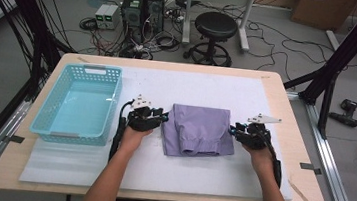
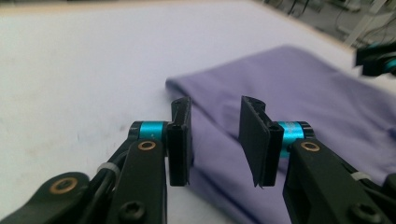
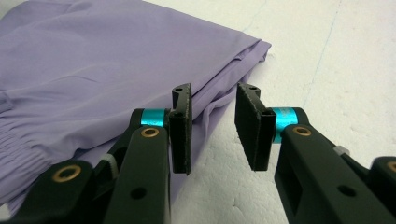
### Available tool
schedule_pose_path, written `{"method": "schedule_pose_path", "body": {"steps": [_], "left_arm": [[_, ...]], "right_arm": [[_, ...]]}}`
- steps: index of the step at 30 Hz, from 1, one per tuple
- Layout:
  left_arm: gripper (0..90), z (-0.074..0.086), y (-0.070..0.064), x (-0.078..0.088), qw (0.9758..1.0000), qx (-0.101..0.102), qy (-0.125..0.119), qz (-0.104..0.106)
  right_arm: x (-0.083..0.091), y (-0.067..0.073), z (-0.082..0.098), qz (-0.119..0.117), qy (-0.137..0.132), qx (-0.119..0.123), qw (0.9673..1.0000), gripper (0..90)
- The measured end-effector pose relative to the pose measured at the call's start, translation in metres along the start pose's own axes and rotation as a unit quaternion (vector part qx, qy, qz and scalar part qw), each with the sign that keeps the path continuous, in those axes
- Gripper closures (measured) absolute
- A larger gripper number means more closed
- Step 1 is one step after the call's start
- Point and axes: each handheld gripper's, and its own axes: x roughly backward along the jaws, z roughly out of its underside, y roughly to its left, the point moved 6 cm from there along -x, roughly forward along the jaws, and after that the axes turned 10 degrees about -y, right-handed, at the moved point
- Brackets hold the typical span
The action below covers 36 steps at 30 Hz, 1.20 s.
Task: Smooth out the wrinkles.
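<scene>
A folded purple garment (image 1: 198,130) lies on the white mat (image 1: 198,85) in the middle of the table. My left gripper (image 1: 164,117) rests at its left edge, held by a hand. In the left gripper view the jaws (image 2: 217,107) stand apart, with the garment's (image 2: 303,93) folded edge showing in the gap and no pad pressing it. My right gripper (image 1: 232,130) sits at the garment's right edge. The right gripper view shows those jaws (image 3: 214,93) apart too, astride the layered hem of the garment (image 3: 93,60) and not clamping it.
A light blue plastic basket (image 1: 89,68) stands empty on the table's left side, close to my left gripper. The right gripper's tip (image 2: 376,58) appears far off in the left gripper view. A stool (image 1: 216,26) and cables sit on the floor beyond the table.
</scene>
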Motion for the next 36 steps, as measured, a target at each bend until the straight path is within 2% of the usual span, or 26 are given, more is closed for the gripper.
{"method": "schedule_pose_path", "body": {"steps": [2,4,6,9,12,14,17,18,20,21,24,30,33,35,36], "left_arm": [[64.3,0.003,0.003,-0.003,0.9999,0.006,0.007,-0.008],[64.4,0.002,0.004,-0.003,0.9999,0.012,0.009,-0.006],[64.7,0.002,0.003,-0.005,0.9997,0.012,0.019,-0.005],[64.2,-0.002,-0.004,-0.009,0.9998,0.002,0.021,0.000],[63.5,-0.004,-0.002,-0.014,0.9996,-0.001,0.028,-0.009],[65.1,0.001,0.000,-0.018,0.9988,0.003,0.046,-0.015],[67.1,0.006,-0.001,-0.022,0.9973,-0.006,0.069,-0.024],[70.6,0.005,-0.003,-0.023,0.9973,-0.008,0.072,-0.017],[86.0,0.002,-0.004,-0.023,0.9977,-0.020,0.059,-0.025],[87.9,0.001,-0.005,-0.022,0.9980,-0.018,0.056,-0.023],[88.8,0.001,-0.004,-0.022,0.9981,-0.018,0.055,-0.023],[89.1,-0.001,0.003,-0.019,0.9979,-0.009,0.049,-0.042],[89.1,0.004,0.008,-0.019,0.9961,-0.005,0.062,-0.062],[88.9,0.003,0.012,-0.018,0.9948,0.002,0.059,-0.083],[88.6,0.004,0.011,-0.018,0.9948,0.000,0.059,-0.083]], "right_arm": [[0.001,0.001,0.000,0.000,0.001,0.004,1.0000,67.7],[0.002,0.002,0.002,0.001,0.004,0.004,1.0000,67.6],[0.002,0.002,0.004,0.000,0.007,0.005,1.0000,67.3],[0.004,0.002,0.006,0.003,0.011,0.004,0.9999,67.1],[0.008,0.003,0.004,0.002,0.003,0.002,1.0000,67.1],[0.010,0.004,0.004,0.001,0.001,0.003,1.0000,67.1],[0.012,0.004,0.004,-0.002,-0.001,0.004,1.0000,67.1],[0.012,0.003,0.004,-0.001,-0.001,0.005,1.0000,67.1],[0.013,0.001,0.004,0.000,-0.003,0.003,1.0000,67.1],[0.014,0.000,0.005,0.000,-0.004,0.000,1.0000,67.1],[0.015,-0.003,0.006,0.003,-0.001,-0.005,1.0000,67.1],[0.014,-0.002,0.006,0.002,0.001,-0.002,1.0000,66.8],[0.014,-0.002,0.007,0.002,0.002,-0.004,1.0000,66.8],[0.015,-0.001,0.007,0.002,0.002,-0.006,1.0000,66.8],[0.014,-0.001,0.007,0.001,0.002,-0.006,1.0000,66.8]]}}
